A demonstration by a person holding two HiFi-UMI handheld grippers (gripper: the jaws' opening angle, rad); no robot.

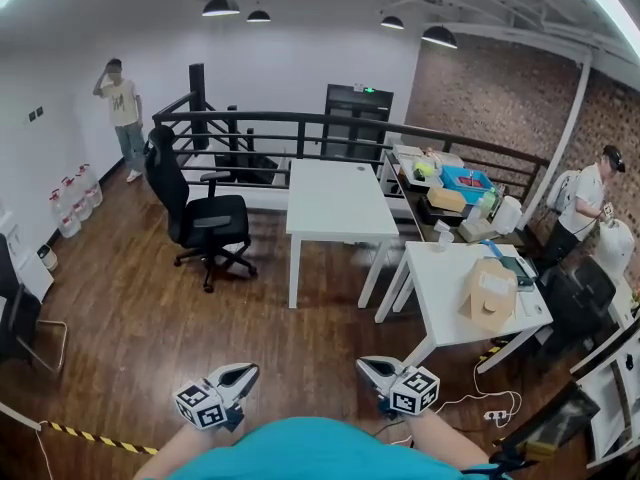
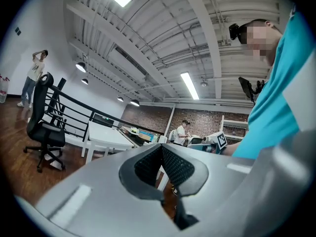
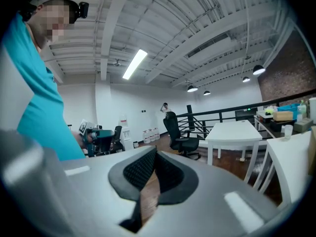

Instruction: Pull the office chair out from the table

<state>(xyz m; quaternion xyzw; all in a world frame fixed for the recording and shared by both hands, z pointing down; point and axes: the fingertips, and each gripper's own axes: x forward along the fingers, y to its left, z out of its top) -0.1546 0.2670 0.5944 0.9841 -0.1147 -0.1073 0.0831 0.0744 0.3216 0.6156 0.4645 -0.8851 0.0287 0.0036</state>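
Overhead, you are holding the left gripper [image 1: 240,373] and right gripper [image 1: 372,366] low, the black office chair [image 1: 203,218] is standing on wood floor left of the white table [image 1: 335,208], apart from it, and a cardboard box [image 1: 490,293] is hiding its contents. In the left gripper view, ribbed pads [image 2: 175,164] are meeting on nothing. The right gripper view is showing equally pinched, empty jaws, plus water jugs [image 3: 149,134].

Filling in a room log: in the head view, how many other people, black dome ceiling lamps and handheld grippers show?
Other people in the room: 2
Black dome ceiling lamps: 4
Handheld two-jaw grippers with marker cubes: 2, left gripper and right gripper
Total: 8
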